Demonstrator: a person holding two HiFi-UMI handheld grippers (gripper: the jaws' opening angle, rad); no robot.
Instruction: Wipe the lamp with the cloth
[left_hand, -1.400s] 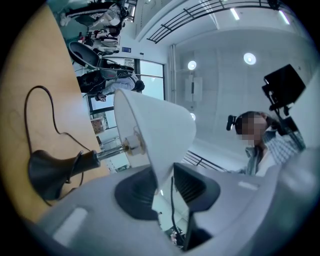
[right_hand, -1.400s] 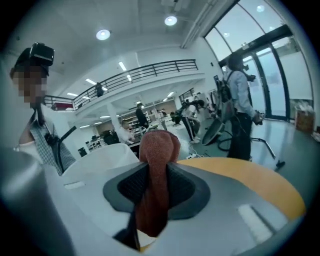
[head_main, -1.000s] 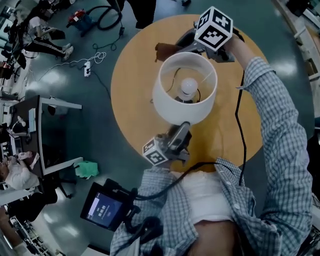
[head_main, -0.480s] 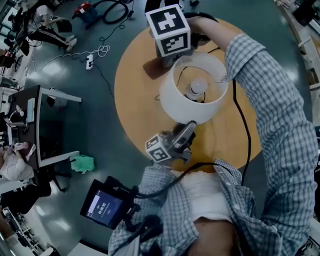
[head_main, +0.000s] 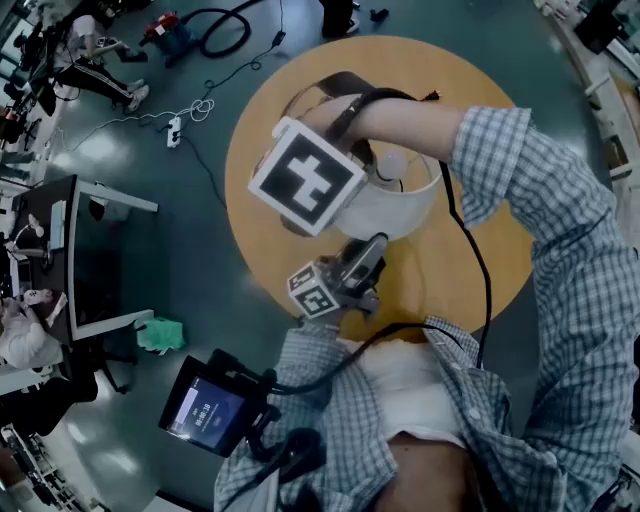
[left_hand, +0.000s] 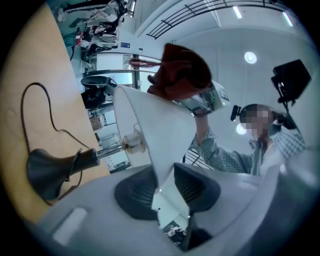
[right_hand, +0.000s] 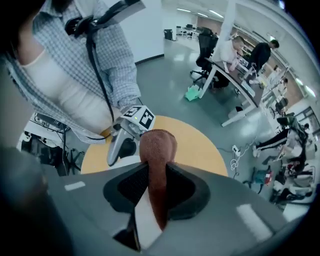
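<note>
We press lightly with our right gripper (right_hand: 159, 182), sweeping the cloth (right_hand: 157, 150) around the shade (head_main: 405, 205) while our left gripper (left_hand: 167, 187) steadies it. Our right jaws stand narrow, pinching the rust-red cloth; our left jaws nip the shade's near rim. The lamp (left_hand: 47, 170) stands on the round table (head_main: 245, 250).

left gripper (left_hand: 166, 183): jaws clamped | right gripper (right_hand: 157, 187): jaws clamped, seemingly pointing down

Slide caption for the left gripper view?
Left tool pinches the white lampshade; right tool holds a reddish cloth at its far edge.
</note>
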